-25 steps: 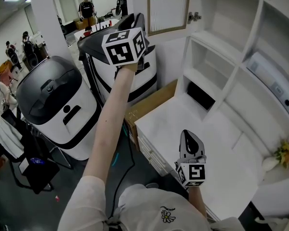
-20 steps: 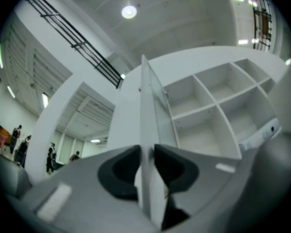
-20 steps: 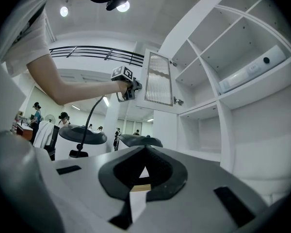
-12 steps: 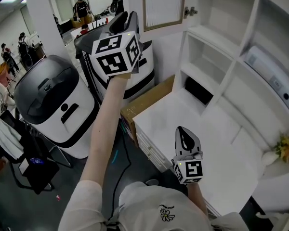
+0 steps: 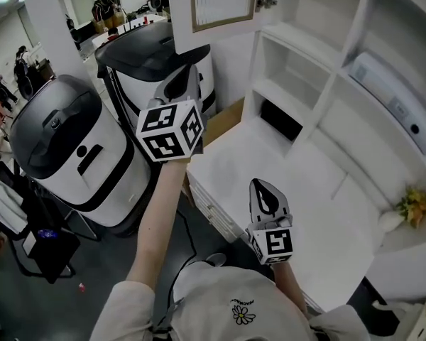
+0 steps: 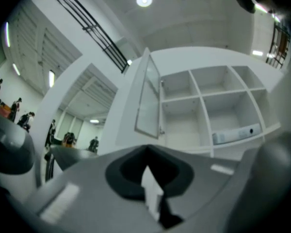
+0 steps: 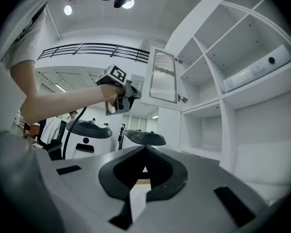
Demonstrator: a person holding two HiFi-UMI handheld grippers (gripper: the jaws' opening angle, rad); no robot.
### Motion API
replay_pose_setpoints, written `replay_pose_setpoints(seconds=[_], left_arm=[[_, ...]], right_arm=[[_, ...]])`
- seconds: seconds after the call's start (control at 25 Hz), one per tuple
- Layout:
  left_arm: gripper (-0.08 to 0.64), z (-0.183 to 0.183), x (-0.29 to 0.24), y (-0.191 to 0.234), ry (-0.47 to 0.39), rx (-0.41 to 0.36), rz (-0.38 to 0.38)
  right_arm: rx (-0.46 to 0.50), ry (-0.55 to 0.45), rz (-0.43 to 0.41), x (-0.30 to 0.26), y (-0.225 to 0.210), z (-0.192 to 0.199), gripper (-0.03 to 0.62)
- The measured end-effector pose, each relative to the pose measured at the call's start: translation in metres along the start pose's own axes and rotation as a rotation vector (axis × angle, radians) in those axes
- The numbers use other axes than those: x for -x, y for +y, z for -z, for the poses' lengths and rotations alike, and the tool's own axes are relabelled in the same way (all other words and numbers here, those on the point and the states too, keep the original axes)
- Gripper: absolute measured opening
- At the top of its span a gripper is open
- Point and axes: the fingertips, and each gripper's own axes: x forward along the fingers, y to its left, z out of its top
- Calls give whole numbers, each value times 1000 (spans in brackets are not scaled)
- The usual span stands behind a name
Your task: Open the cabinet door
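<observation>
White shelving fills the right side of the room, a shelf unit of open, mostly bare compartments that rises behind a white desk. One shelf carries a long white appliance, and a small bunch of yellow flowers sits at the desk's far right edge. Two bulky white machines with black tops stand on the floor to the left. Between them and the desk shows a brown edge, possibly a cardboard box, though the view is too partial to be sure. People stand far back in the hall.

At the top left corner of the shelf unit, the cabinet door stands swung out from its compartment. It is a white-framed panel of ribbed glass, and its hinge is visible at the frame.

On an outstretched bare arm, the left tongs hang below the door and well apart from it, in front of the nearer black-topped machine. Their jaws have just been closing and now meet with nothing between them.

Low over the near edge of the desk, the right tongs point towards the shelves. Their jaw tips are also together, gripping nothing.
</observation>
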Motion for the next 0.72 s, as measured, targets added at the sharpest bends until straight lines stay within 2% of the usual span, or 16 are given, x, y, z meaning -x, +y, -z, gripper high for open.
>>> replay_pose_setpoints(seconds=[0.2, 0.32, 0.44, 0.56, 0.72], left_arm=[[6, 99, 27, -13, 201, 5, -5], [6, 149, 48, -20, 296, 40, -15], [6, 183, 68, -33, 357, 62, -14], [6, 207, 83, -54, 399, 74, 19], [8, 230, 100, -79, 431, 37, 78]], right_arm=[[-5, 20, 3, 6, -6, 8, 0], [-5, 36, 5, 9, -9, 14, 0], [-9, 55, 15, 13, -13, 19, 0], [-22, 69, 33, 18, -21, 26, 0], [-27, 88, 67, 24, -30, 32, 0]])
